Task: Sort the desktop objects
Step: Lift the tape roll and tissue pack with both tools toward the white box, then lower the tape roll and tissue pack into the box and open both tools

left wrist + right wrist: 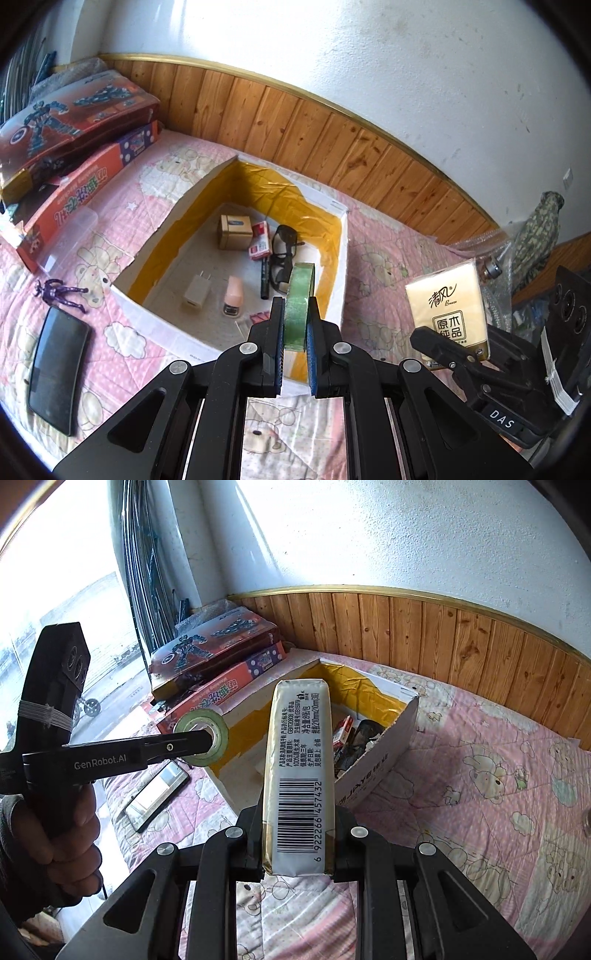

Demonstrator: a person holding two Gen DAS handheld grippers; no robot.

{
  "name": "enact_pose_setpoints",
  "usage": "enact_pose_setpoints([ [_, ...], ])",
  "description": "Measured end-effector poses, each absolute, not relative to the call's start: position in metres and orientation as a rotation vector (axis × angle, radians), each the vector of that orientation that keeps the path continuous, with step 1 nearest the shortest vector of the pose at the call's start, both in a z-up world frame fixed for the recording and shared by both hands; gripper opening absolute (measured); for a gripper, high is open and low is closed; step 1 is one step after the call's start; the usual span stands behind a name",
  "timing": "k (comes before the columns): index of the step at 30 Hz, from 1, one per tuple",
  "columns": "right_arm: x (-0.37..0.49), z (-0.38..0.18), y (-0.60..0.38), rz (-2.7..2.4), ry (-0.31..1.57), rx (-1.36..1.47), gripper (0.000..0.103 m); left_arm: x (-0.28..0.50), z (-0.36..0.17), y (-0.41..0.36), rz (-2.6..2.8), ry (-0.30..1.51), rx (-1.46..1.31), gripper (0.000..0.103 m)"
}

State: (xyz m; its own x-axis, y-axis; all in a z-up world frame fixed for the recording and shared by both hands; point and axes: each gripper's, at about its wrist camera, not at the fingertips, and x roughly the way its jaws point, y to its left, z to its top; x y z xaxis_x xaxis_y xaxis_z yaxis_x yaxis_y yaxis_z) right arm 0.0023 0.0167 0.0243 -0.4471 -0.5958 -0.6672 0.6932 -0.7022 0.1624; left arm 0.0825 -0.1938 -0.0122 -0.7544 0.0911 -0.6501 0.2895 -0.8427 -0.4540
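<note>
My left gripper (295, 325) is shut on a green roll of tape (300, 306), held on edge above the near wall of an open white box (343, 266) lined with yellow tape. The roll (201, 736) and left gripper (207, 740) also show in the right wrist view, left of the box (376, 775). My right gripper (297, 834) is shut on a pale yellow tissue pack (300, 771), barcode up, held over the bed short of the box. The pack (445, 306) appears at the right of the left wrist view. Inside the box lie black glasses (282, 254), a white charger (194, 295), a small brown carton (234, 230).
A black phone (57, 369) and a purple toy figure (55, 293) lie on the pink quilt (129, 332) left of the box. Toy boxes (74, 122) are stacked at the far left by the window. A person's hand (74, 830) holds the left gripper's handle. Wood panelling (332, 140) backs the bed.
</note>
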Motion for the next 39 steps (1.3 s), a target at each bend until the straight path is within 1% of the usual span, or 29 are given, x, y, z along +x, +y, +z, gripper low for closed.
enact_pose_setpoints([
  [9,-0.028,0.025,-0.024,-2.12,0.237,0.94,0.024,0.067,-0.021,-0.236,-2.648,0.918,1.059,0.009],
  [16,-0.059,0.01,-0.06,-2.048,0.293,1.006,0.024,0.04,-0.047,-0.248,-2.579,0.968,1.213,0.009],
  [20,-0.076,-0.003,-0.082,-2.007,0.375,1.048,0.024,0.025,-0.064,-0.252,-2.531,0.983,1.316,0.009],
  [25,-0.099,-0.024,-0.107,-1.956,0.454,1.12,0.024,0.013,-0.084,-0.254,-2.483,1.042,1.417,0.009],
  [33,-0.132,-0.064,-0.147,-1.855,0.602,1.261,0.024,-0.003,-0.105,-0.252,-2.435,1.026,1.525,0.009],
  [39,-0.149,-0.095,-0.17,-1.767,0.719,1.338,0.024,-0.011,-0.117,-0.253,-2.408,1.053,1.607,0.009],
])
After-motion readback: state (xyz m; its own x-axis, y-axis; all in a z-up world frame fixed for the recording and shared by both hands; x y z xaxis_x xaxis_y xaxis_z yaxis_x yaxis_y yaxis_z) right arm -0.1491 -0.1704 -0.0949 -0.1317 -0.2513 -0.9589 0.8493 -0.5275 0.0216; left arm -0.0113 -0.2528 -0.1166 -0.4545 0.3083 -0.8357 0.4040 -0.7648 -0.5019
